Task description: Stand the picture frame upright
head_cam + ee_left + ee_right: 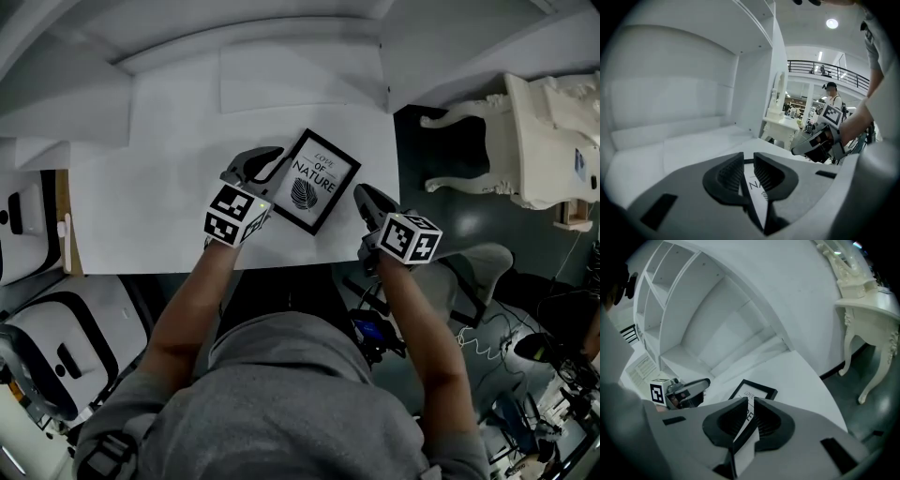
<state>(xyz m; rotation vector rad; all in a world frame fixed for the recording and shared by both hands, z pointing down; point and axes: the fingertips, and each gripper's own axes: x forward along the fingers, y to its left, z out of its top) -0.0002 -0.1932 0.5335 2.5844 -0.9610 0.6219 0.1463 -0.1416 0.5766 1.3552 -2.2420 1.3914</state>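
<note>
So the picture frame [314,180] is lying on the white desk [169,187], right between both grippers. The right gripper [362,196] is clamped tight on the frame's near right edge. The left gripper [270,159] has its jaws a bit apart, the frame's left edge sitting loose between them.

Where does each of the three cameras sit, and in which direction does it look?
Head view: on the person's head, looking steeply down at table and picture frame; both forearms, left gripper, right gripper show.
Left gripper view: on that gripper, looking along its jaws toward the right gripper.
Right gripper view: on that gripper, looking along its jaws toward the left gripper.
Both gripper views show the frame between their own jaws.
</note>
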